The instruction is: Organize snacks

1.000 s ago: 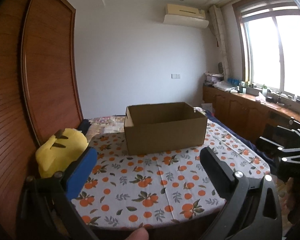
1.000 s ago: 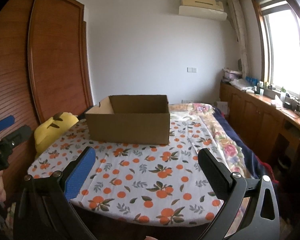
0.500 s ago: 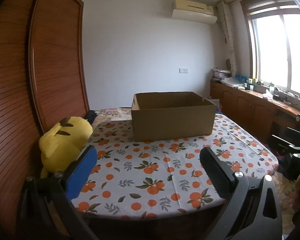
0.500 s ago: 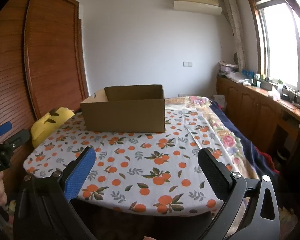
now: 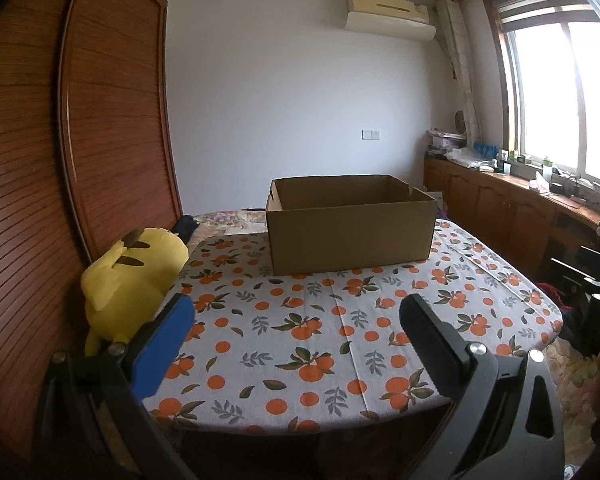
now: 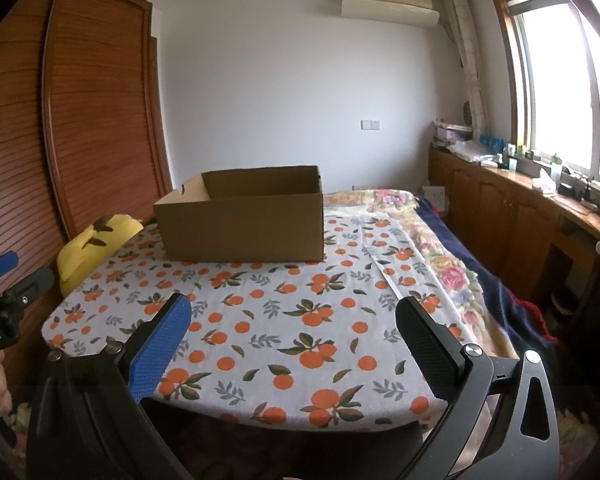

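A: Left wrist view, position?
B: Low, off the near edge of the orange-print cloth, facing 12 o'clock toward the far wall. Cardboard box mid-distance, centred; left tongs frame the bottom, jaws wide apart.

A: Right wrist view?
B: Same height, same heading, set further toward 3 o'clock. Cardboard box falls at 11 o'clock; right tongs spread along the bottom.

A: Shared ground?
B: Box, cloth, yellow plush, window wall. Each view catches the other tongs at its edge.
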Tool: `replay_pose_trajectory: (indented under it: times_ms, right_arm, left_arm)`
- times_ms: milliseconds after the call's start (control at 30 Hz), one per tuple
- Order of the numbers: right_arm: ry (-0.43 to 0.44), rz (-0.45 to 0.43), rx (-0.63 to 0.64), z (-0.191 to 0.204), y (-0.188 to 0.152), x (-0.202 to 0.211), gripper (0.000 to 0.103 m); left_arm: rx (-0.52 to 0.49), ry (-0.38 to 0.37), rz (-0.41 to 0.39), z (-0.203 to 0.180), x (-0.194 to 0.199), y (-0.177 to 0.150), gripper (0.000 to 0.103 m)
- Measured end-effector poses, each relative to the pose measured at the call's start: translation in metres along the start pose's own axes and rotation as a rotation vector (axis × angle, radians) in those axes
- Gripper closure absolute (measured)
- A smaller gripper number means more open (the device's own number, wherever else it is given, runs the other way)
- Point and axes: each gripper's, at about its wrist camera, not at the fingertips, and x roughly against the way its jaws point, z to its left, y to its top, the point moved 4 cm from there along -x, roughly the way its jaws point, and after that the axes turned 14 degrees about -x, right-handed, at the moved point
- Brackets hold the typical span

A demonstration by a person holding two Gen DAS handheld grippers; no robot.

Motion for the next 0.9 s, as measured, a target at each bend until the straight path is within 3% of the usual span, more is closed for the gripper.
replay_pose_trajectory:
  times_ms: [900]
  right_arm:
    - [-0.007, -0.006, -0.001, -0.0037, -0.0012, 0.0029, 0.0]
  left_arm:
    - [-0.022, -0.002, -0.018, -0.002, 0.0078, 0.0064, 0.0]
